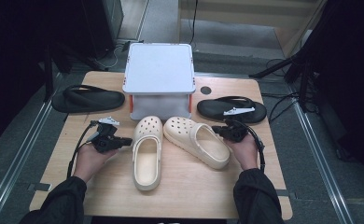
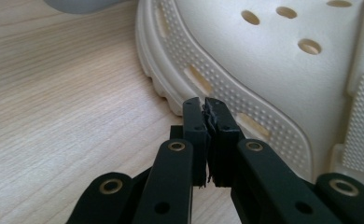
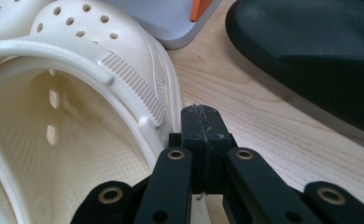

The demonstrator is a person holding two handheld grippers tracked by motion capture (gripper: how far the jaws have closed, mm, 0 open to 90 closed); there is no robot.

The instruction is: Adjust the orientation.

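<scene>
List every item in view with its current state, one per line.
Left clog: upright on the table, toe toward the stand, beside the left gripper.
Right clog: upright, angled, toe beside the left clog's.
Left flip-flop: flat at the table's left edge.
Right flip-flop: flat, right of the stand.
Stand: upright, nothing on top.
Left gripper: shut, empty.
Right gripper: shut, empty, beside the right clog's rim.

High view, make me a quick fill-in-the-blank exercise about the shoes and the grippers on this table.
1. Two cream clogs lie between the left gripper and the right gripper; both grippers' fingers are ____.
2. A black sandal lies on each side of the grey ____.
3. The tabletop is made of ____.

Missing words: shut; box; wood
</scene>
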